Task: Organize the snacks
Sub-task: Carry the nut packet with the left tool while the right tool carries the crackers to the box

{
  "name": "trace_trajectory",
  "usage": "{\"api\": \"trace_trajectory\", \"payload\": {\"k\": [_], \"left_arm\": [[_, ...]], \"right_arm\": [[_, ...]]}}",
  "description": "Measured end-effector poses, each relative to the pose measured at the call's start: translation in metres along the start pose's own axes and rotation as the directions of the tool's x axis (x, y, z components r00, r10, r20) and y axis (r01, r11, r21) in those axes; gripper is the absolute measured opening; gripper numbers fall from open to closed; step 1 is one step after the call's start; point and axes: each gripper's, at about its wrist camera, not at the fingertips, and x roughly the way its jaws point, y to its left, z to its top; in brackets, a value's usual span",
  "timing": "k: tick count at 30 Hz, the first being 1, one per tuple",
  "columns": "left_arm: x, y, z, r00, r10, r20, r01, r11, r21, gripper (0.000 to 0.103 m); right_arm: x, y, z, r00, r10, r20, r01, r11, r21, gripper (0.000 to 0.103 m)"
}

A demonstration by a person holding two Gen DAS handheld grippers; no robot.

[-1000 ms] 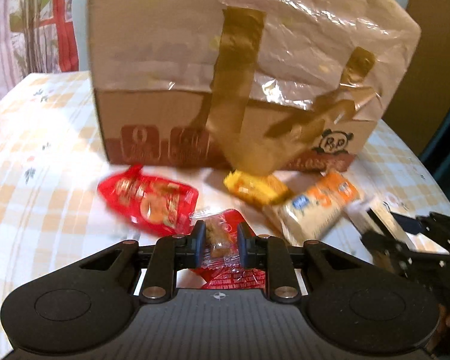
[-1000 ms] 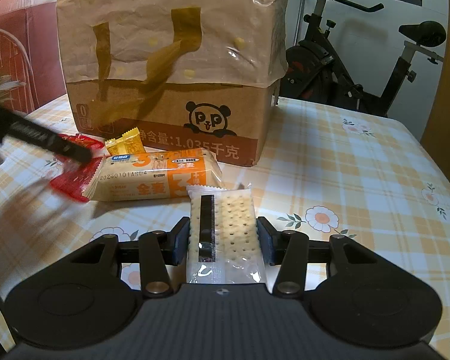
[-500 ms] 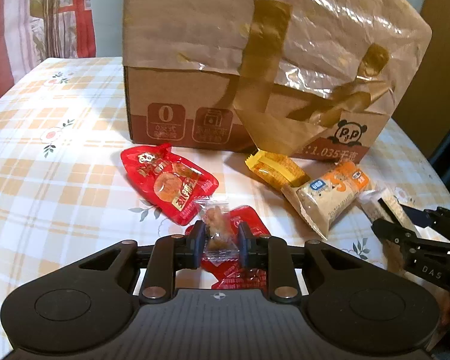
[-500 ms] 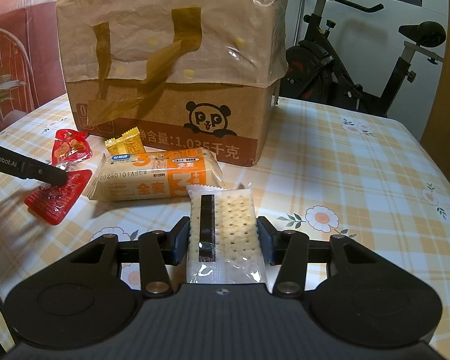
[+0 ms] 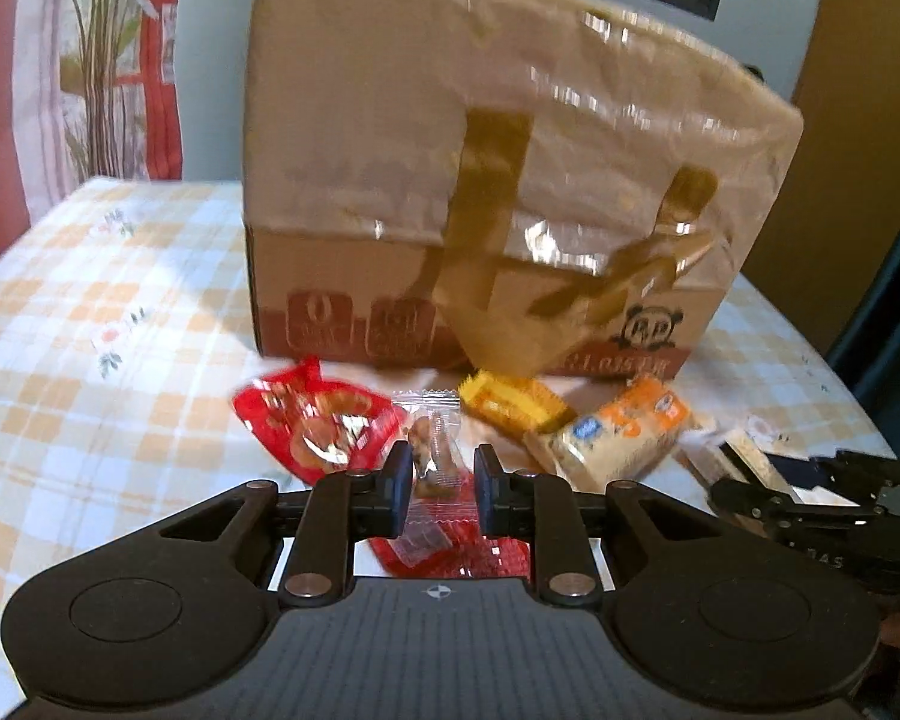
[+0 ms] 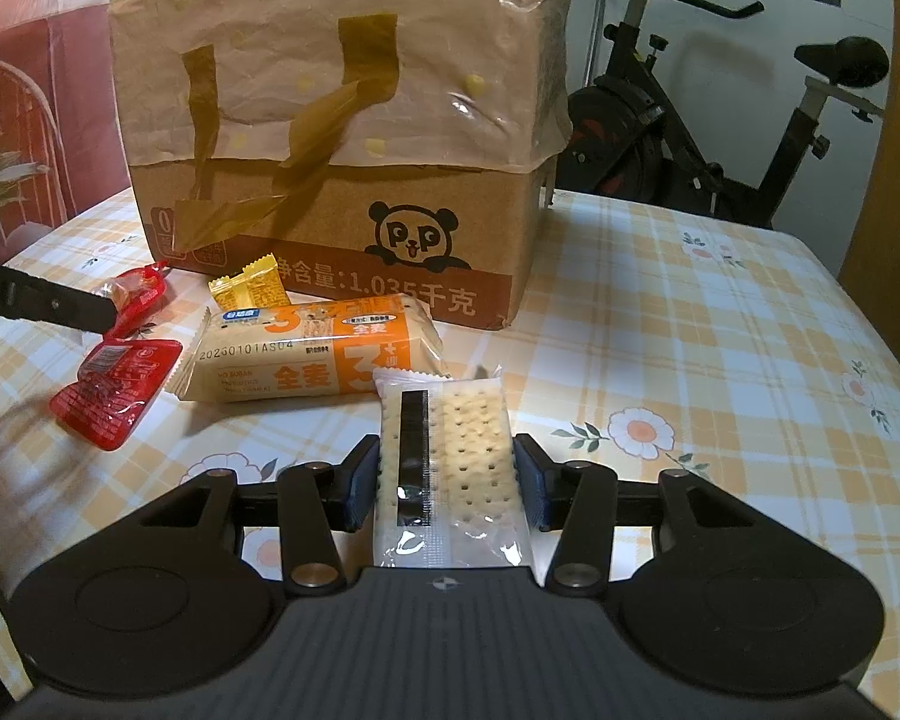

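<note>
My left gripper (image 5: 438,468) is shut on a small clear-wrapped brown snack (image 5: 435,450), held just above the table. Under it lies a flat red packet (image 5: 450,552) (image 6: 114,396). A red pouch (image 5: 318,426) (image 6: 141,294), a yellow snack (image 5: 510,408) (image 6: 252,291) and an orange-and-cream biscuit pack (image 5: 618,438) (image 6: 318,354) lie in front of the cardboard box (image 5: 342,312) (image 6: 450,252), which has a paper bag (image 5: 480,150) over it. My right gripper (image 6: 447,474) is shut on a clear cracker pack (image 6: 450,462) low over the table.
The checked, flowered tablecloth (image 6: 720,360) spreads to the right of the box. An exercise bike (image 6: 720,120) stands behind the table. A plant and a curtain (image 5: 108,90) are at the far left. The left gripper's dark finger (image 6: 48,303) reaches in beside the red pouch.
My left gripper has risen with the clear-wrapped snack and pulled back, so the box looks farther. In the right wrist view its finger has moved off the flat red packet. The right gripper stayed still.
</note>
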Motion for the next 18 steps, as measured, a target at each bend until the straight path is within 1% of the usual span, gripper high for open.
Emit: {"api": "trace_trajectory", "payload": {"k": [2,6,8,10,12,14,16,18], "left_arm": [[-0.007,-0.001,0.005,0.999,0.004,0.035,-0.004,1.000,0.009,0.023],[-0.029,0.000,0.022,0.995,-0.014,0.098,0.013,1.000,0.009,0.023],[-0.041,-0.002,0.034,0.989,-0.031,0.146,0.028,0.999,0.018,0.023],[-0.054,-0.005,0.047,0.978,-0.041,0.202,0.034,0.999,0.038,0.023],[-0.065,-0.008,0.066,0.964,-0.052,0.260,0.036,0.997,0.063,0.023],[-0.069,-0.011,0.086,0.951,-0.065,0.303,0.042,0.996,0.082,0.023],[-0.069,-0.014,0.109,0.940,-0.081,0.332,0.050,0.994,0.099,0.023],[-0.065,-0.016,0.129,0.933,-0.092,0.348,0.060,0.993,0.100,0.023]], "right_arm": [[-0.006,-0.005,0.003,1.000,-0.002,0.008,0.002,0.999,0.036,0.049],[-0.027,-0.011,0.016,0.998,-0.017,0.067,0.013,0.998,0.058,0.049],[-0.038,-0.015,0.026,0.994,-0.025,0.108,0.018,0.998,0.065,0.049],[-0.050,-0.018,0.040,0.987,-0.032,0.155,0.022,0.997,0.067,0.049],[-0.061,-0.020,0.058,0.977,-0.042,0.211,0.029,0.998,0.062,0.049],[-0.072,-0.021,0.078,0.960,-0.045,0.277,0.032,0.998,0.051,0.049],[-0.080,-0.020,0.101,0.940,-0.040,0.339,0.033,0.999,0.028,0.049],[-0.083,-0.018,0.123,0.921,-0.037,0.389,0.033,0.999,0.018,0.049]]}}
